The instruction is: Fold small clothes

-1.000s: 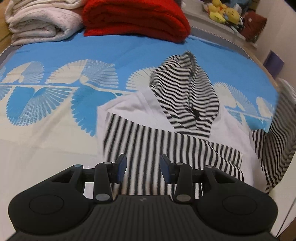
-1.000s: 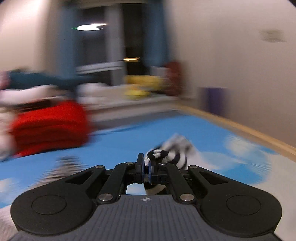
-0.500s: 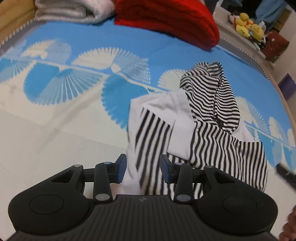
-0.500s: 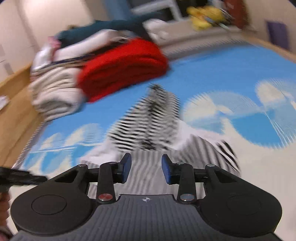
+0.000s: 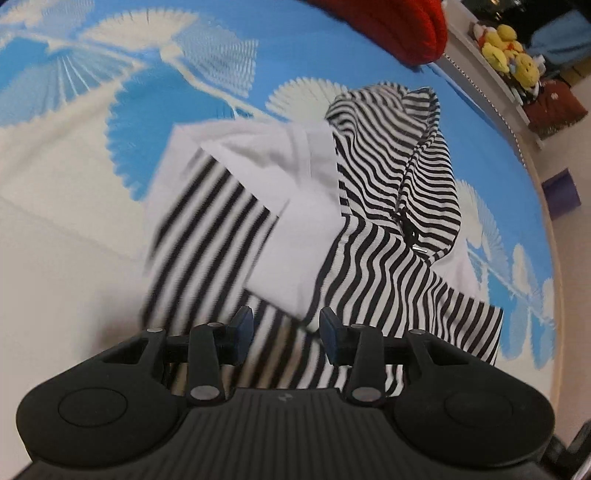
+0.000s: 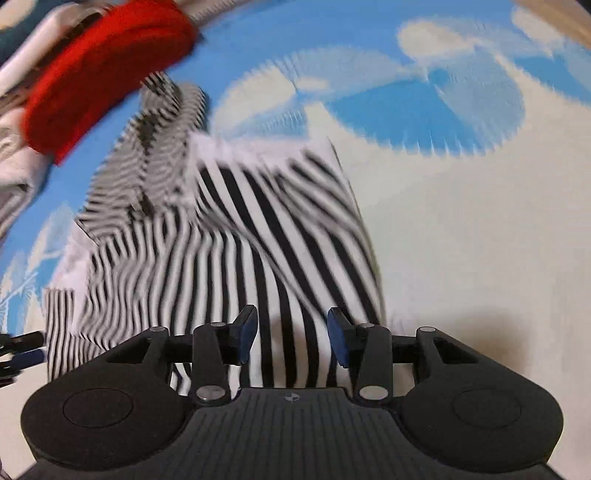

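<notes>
Two views show one small black-and-white striped hooded top (image 5: 373, 236) lying on a bed sheet printed with blue and cream fan shapes (image 5: 74, 184).

From the left wrist, the top sits partly folded: its hood points away from the camera, both striped sleeves are laid across the white body, and one sleeve runs toward the right, ending in a squared cuff. A white panel lies between the two striped sleeves. The left gripper (image 5: 286, 334) hangs over the garment's near hem with its blue-padded tongs apart and nothing between them. A folded red blanket (image 5: 402, 26) lies past the hood, and yellow plush toys (image 5: 506, 51) sit on a ledge at the upper right. Compared with half a second ago, the camera is closer and lower, so the top fills more of the frame.

From the right wrist, heavily blurred, the same top (image 6: 236, 251) spreads ahead with the hood at upper left, near the red blanket (image 6: 99, 74). The right gripper (image 6: 291, 334) is over the hem, tongs apart and empty, as they were half a second ago; a second ago they were pinched on striped fabric.
</notes>
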